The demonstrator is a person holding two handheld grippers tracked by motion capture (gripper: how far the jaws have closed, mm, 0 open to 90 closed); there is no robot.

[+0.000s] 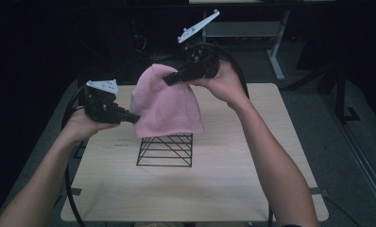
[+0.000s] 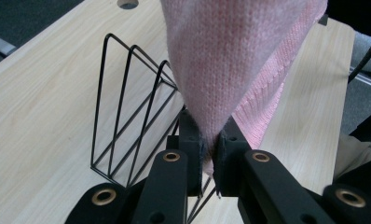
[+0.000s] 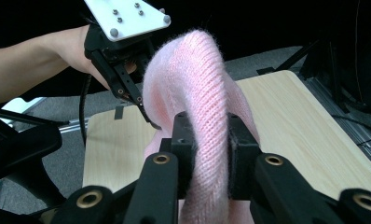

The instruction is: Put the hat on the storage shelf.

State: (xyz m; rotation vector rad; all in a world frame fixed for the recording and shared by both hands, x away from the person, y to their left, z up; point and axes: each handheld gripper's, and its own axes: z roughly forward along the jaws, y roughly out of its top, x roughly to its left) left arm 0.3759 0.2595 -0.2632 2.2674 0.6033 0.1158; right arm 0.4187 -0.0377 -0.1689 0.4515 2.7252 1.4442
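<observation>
Pink knitted cloth [image 1: 166,105] hangs in the air over a black wire rack [image 1: 166,150] standing on a pale wooden desk [image 1: 233,179]. The left gripper [image 1: 129,117] has its jaws clenched on the cloth's lower left edge; the right gripper [image 1: 171,78], held higher, grips a thick fold at the top.

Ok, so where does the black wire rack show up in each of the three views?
High view: wire rack stands mid-table, under the pink knit cloth.
Left gripper view: rack left of centre, behind the jaws.
Right gripper view: I can't make it out; the cloth covers that spot.
Shared landmark: the pink cloth.
</observation>
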